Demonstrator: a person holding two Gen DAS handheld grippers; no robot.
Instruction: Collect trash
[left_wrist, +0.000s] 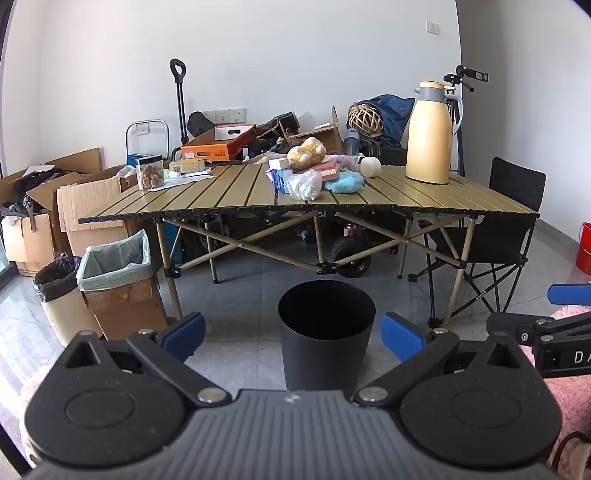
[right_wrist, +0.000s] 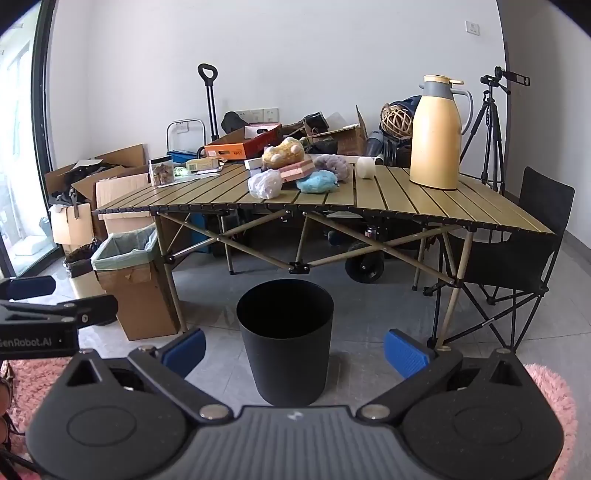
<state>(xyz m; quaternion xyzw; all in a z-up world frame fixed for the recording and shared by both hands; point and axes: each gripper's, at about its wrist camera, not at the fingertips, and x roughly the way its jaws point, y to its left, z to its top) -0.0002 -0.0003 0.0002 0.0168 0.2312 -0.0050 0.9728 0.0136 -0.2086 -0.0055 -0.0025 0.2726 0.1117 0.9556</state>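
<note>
A black waste bin (left_wrist: 327, 334) (right_wrist: 285, 341) stands on the floor before a slatted folding table (left_wrist: 221, 192) (right_wrist: 424, 199). A heap on the table holds a crumpled white plastic bag (left_wrist: 304, 185) (right_wrist: 264, 184), a blue wad (left_wrist: 347, 182) (right_wrist: 317, 182), a pink box (right_wrist: 295, 170) and a yellow plush toy (left_wrist: 306, 152) (right_wrist: 283, 152). My left gripper (left_wrist: 293, 334) is open and bare, low in front of the bin. My right gripper (right_wrist: 294, 349) is open too, with nothing between its blue pads (right_wrist: 404, 352). Each gripper shows at the edge of the other's view.
A tall yellow thermos (left_wrist: 430, 133) (right_wrist: 437, 134), a white roll (left_wrist: 370, 166) and a clear jar (left_wrist: 149, 171) also stand on the table. A lined cardboard bin (left_wrist: 118, 280) and a round lined bin (left_wrist: 59, 295) sit at left. A black folding chair (left_wrist: 509, 236) is right; pink rug (right_wrist: 550, 398) underfoot.
</note>
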